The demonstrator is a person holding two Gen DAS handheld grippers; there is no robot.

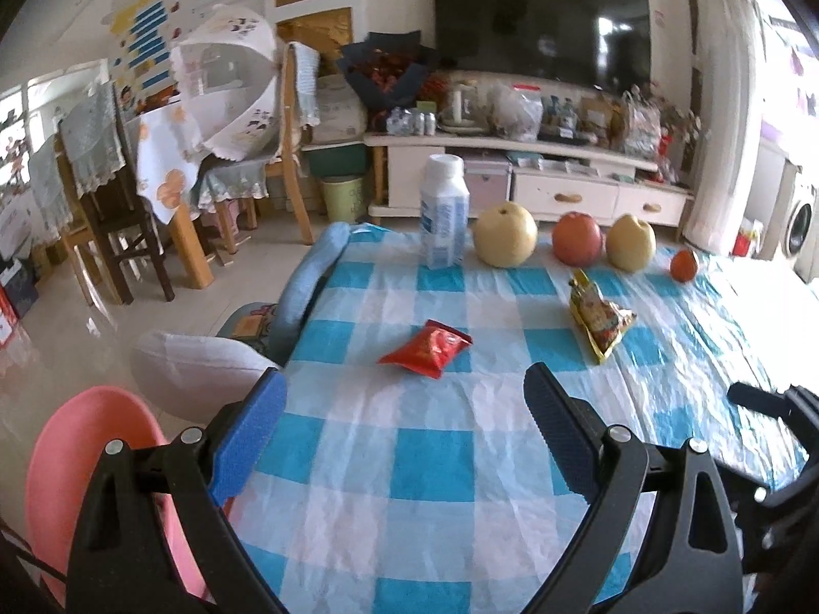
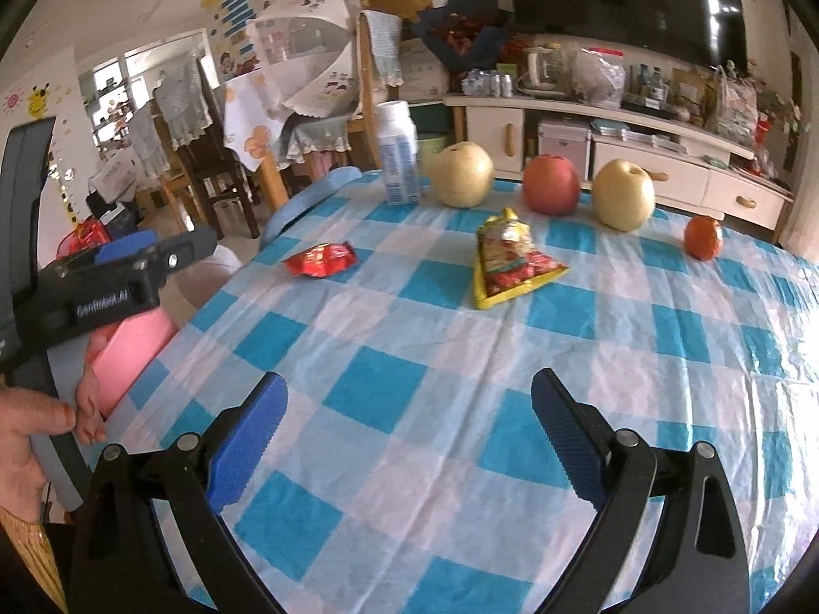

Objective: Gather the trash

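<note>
A crumpled red snack wrapper [image 1: 427, 347] [image 2: 321, 259] lies flat on the blue-and-white checked tablecloth [image 1: 409, 460] [image 2: 460, 358]. To its right lies a yellow and red snack packet [image 1: 599, 314] [image 2: 509, 258]. A white milk bottle [image 1: 444, 210] [image 2: 398, 153] stands at the far edge. My left gripper [image 1: 404, 389] is open above the near cloth, a little short of the red wrapper, holding nothing. My right gripper [image 2: 408, 391] is open too, well short of the yellow packet. The left gripper's body [image 2: 102, 276] shows at the left of the right wrist view, in a person's hand [image 2: 30, 435].
Two yellow pears [image 1: 504, 235] [image 1: 630, 241], a red apple [image 1: 577, 238] and a small orange fruit [image 1: 684, 264] line the table's far edge. A pink bin [image 1: 87, 460] and a white bin [image 1: 194, 368] stand left of the table. Chairs, a dining table and a TV cabinet lie beyond.
</note>
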